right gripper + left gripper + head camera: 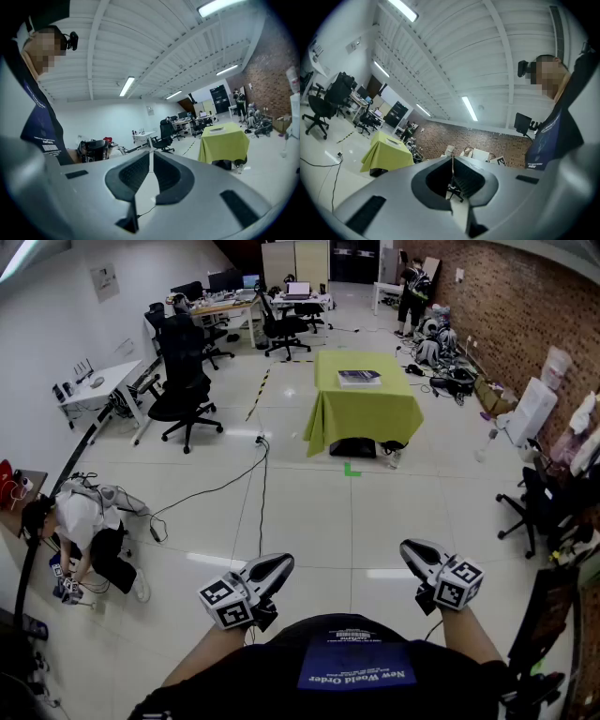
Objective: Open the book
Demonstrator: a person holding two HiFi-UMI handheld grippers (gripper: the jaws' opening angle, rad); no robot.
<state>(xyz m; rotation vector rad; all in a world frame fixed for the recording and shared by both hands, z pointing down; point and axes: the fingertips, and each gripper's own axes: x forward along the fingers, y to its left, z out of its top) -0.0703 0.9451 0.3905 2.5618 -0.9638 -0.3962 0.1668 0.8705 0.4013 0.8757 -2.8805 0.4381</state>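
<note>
The book (pixel 359 378) lies flat and closed on the counter (pixel 366 418), which is draped in a green cloth and stands in the upper middle of the head view, well apart from the person. That gap seems to explain the posture. Both tools are tucked in close to the body at the bottom of the frame, the left tongs (pixel 277 564) and the right tongs (pixel 411 549) each aimed roughly forward, as if simply carried until the counter is within reach. Nothing about the task looks started.

The head view gives the layout: bare tiled floor between the person and the counter, a green tape mark (pixel 352 470) on the floor just short of it, black office chairs (pixel 183 390) at upper left, and someone crouched (pixel 84 531) at the left edge. It does not show how the tips stand.

The gripper views do. The left tongs (pixel 452 160) are pressed together with nothing between them, and the right tongs (pixel 151 153) likewise meet at the tips, empty. These views also take in the ceiling beams and strip lights (pixel 468 108), which the head view misses. Each catches the counter from its own side: lower left in the left gripper view (pixel 386 154), right of centre in the right gripper view (pixel 222 143), with the book (pixel 216 130) a pale slab on top.
</note>
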